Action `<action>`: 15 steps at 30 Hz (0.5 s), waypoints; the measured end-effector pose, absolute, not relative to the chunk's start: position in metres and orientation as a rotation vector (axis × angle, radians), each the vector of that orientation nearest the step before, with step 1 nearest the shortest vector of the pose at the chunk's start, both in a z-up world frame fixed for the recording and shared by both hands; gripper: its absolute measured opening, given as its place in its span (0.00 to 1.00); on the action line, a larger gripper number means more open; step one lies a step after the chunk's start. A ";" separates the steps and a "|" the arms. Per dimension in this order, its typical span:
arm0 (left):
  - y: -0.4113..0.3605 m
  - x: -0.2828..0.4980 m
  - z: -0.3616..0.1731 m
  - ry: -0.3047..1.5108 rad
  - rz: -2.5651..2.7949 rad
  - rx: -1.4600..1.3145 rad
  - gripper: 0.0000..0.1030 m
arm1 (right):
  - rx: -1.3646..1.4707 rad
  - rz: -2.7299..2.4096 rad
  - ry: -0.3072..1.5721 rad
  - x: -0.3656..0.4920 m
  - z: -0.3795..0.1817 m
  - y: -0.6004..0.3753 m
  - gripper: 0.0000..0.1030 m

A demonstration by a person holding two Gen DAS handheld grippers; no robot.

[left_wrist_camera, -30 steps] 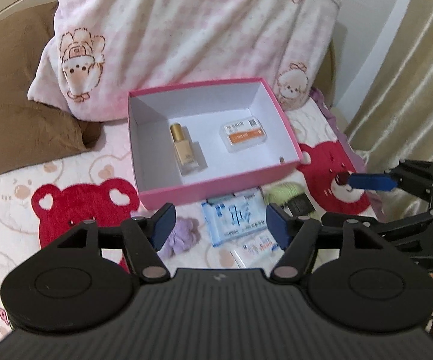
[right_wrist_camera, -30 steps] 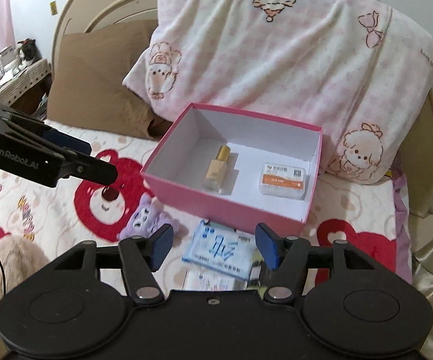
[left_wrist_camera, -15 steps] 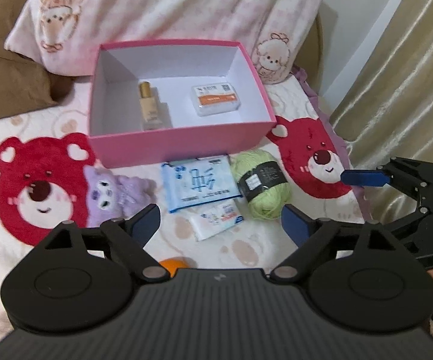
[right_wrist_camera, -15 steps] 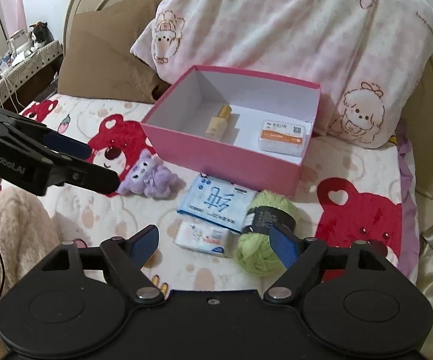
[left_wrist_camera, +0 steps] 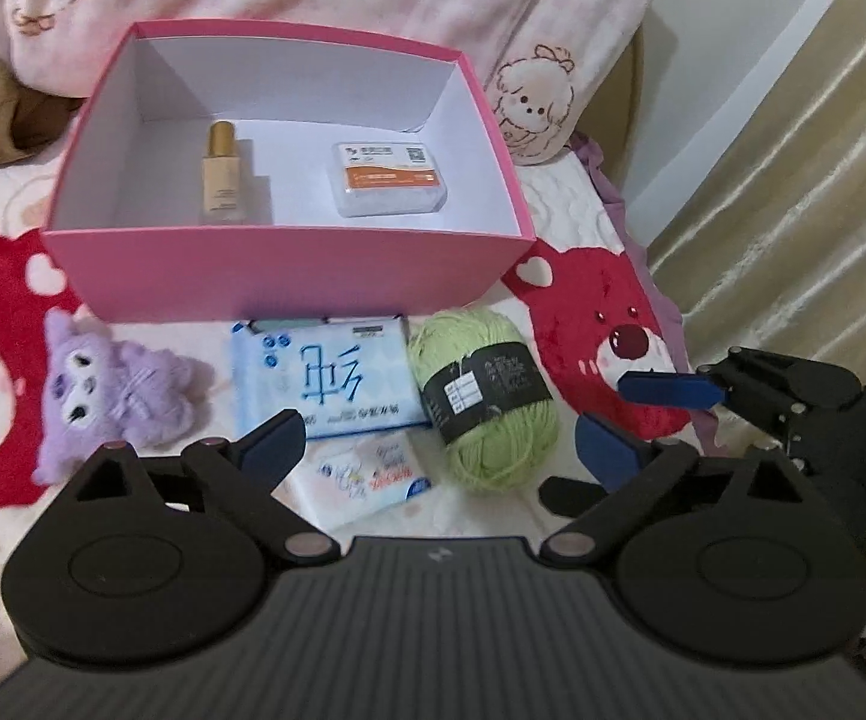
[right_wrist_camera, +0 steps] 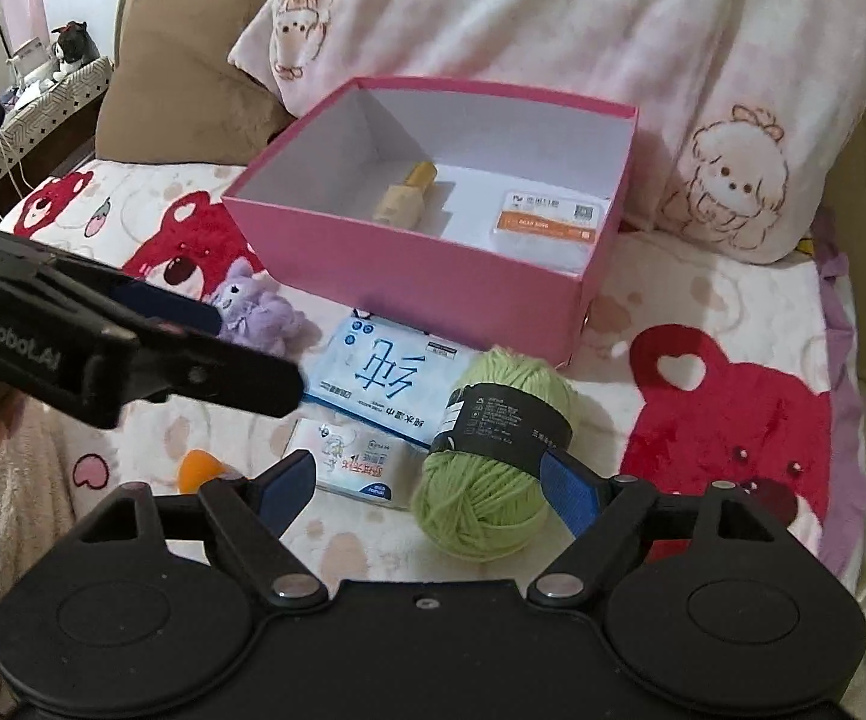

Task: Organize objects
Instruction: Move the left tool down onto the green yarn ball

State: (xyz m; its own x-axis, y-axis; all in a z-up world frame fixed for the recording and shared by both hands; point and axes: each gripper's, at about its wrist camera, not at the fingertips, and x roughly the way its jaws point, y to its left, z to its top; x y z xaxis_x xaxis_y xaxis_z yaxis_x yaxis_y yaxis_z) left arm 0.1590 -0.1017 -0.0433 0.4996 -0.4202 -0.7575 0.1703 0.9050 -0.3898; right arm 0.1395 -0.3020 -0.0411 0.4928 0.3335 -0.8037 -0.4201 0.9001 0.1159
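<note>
Both grippers have dropped toward the bed: left gripper (left_wrist_camera: 439, 441) fingers opening, empty; right gripper (right_wrist_camera: 429, 489) fingers wide, empty, near the yarn (right_wrist_camera: 493, 456), the likely next pick for the box (right_wrist_camera: 408, 267).

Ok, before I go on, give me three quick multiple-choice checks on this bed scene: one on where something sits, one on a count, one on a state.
1. Where is the green yarn ball?
A. inside the pink box
B. on the bedspread in front of the pink box
C. on the pillow

2. How many items lie inside the pink box?
A. two
B. four
C. none

3. What is in the right gripper?
A. the purple plush
B. the tissue pack
C. nothing, fingers apart

Answers: 1 B, the yarn lies outside, below the box's front wall. 2 A, only the gold-capped bottle and the orange-labelled case. 3 C, the fingers are spread, gripping nothing.
</note>
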 end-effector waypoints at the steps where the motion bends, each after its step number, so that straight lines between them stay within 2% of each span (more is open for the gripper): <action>1: -0.105 0.162 -0.047 0.993 -0.365 -0.275 0.94 | -0.107 0.447 0.949 0.140 -0.045 -0.301 0.83; 6: -0.120 0.176 -0.071 1.010 -0.370 -0.294 0.93 | -0.094 0.418 0.951 0.147 -0.064 -0.303 0.83; 12: -0.134 0.189 -0.101 1.012 -0.391 -0.322 0.85 | -0.080 0.392 0.983 0.159 -0.085 -0.303 0.83; 15: -0.136 0.192 -0.116 1.011 -0.428 -0.375 0.66 | -0.093 0.377 1.031 0.167 -0.097 -0.299 0.83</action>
State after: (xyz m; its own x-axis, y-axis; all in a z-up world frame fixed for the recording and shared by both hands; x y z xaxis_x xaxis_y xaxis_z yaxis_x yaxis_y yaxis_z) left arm 0.1918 -0.1364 -0.1159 0.4624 -0.5072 -0.7273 0.1692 0.8556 -0.4891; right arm 0.1668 -0.2994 -0.0971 0.4561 0.2624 -0.8504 -0.3488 0.9318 0.1004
